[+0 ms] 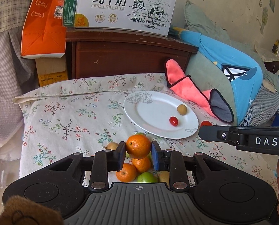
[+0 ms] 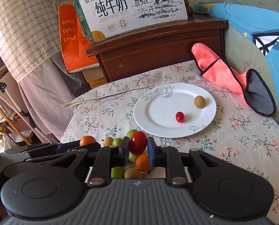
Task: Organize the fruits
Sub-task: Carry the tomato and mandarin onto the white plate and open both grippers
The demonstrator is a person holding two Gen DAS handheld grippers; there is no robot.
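Observation:
My left gripper [image 1: 138, 152] is shut on an orange mandarin [image 1: 138, 148], lifted above a pile of fruit [image 1: 139, 170] with more mandarins and green fruits. In the right wrist view my right gripper [image 2: 138, 150] is shut on a red cherry tomato [image 2: 138, 144], raised over the same pile [image 2: 133, 166]. A white plate [image 1: 150, 116] with a floral print lies beyond on the flowered cloth; it holds a cherry tomato [image 1: 173, 121] and a brown longan [image 1: 182, 109]. The plate [image 2: 158, 110] shows the same two fruits in the right wrist view. The right gripper's body [image 1: 252, 140] appears at the right edge of the left wrist view.
A dark wooden cabinet [image 1: 128, 56] carrying a milk carton box [image 1: 120, 5] stands behind the table. An orange box [image 1: 43, 22] is to its left. A pink cloth [image 1: 188, 86] and a blue plush cushion [image 1: 233, 75] lie right of the plate.

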